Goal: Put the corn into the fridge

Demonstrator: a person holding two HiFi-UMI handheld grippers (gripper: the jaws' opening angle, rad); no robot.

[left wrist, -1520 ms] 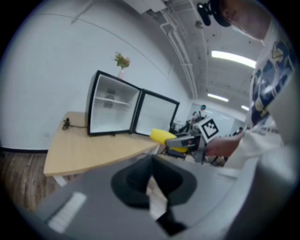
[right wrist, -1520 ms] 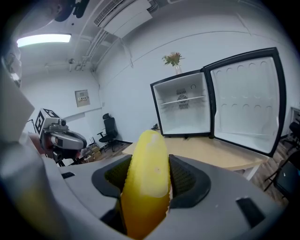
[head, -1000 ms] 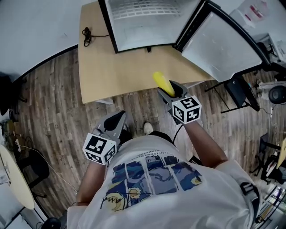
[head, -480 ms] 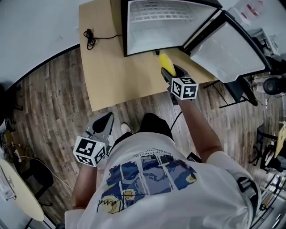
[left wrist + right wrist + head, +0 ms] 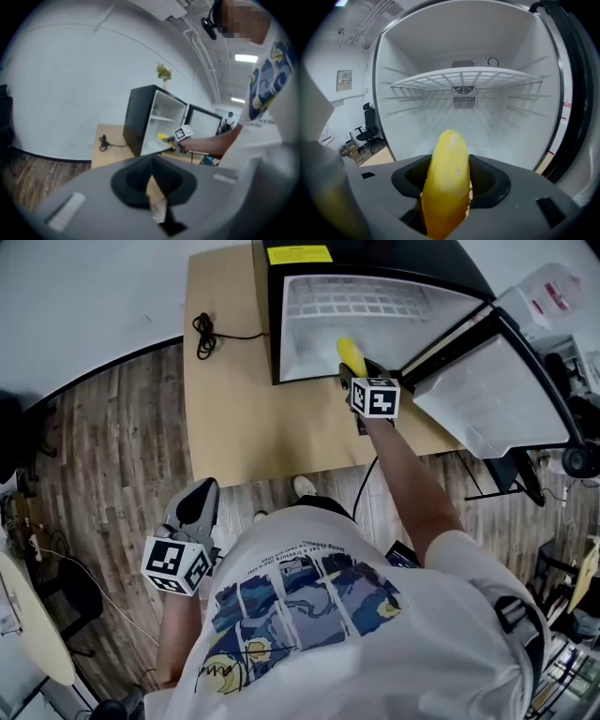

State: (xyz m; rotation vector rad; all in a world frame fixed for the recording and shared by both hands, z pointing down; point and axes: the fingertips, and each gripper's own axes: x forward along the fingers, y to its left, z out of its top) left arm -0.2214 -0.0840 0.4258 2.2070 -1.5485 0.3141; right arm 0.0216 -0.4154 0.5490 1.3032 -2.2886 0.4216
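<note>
A yellow corn cob [image 5: 351, 356] sticks out of my right gripper [image 5: 360, 374], which is shut on it at the mouth of the black mini fridge [image 5: 375, 263]. In the right gripper view the corn [image 5: 449, 173] stands between the jaws, pointing into the white fridge interior below the wire shelf [image 5: 464, 77]. The fridge door [image 5: 487, 395] hangs wide open to the right. My left gripper [image 5: 194, 505] hangs low beside the person's hip, over the floor, jaws together and holding nothing. From the left gripper view the fridge [image 5: 140, 117] and the corn [image 5: 162, 137] show far off.
The fridge stands on a light wooden table [image 5: 234, 418]; a black cable [image 5: 208, 331] lies coiled at its far left. Wood-plank floor [image 5: 103, 456] surrounds the table. Stands and equipment [image 5: 572, 456] crowd the right side. An office chair [image 5: 370, 124] stands left of the fridge.
My right gripper has carried the corn forward from the table's front edge to the fridge opening. The person has stepped closer. My left gripper has sunk lower and to the left.
</note>
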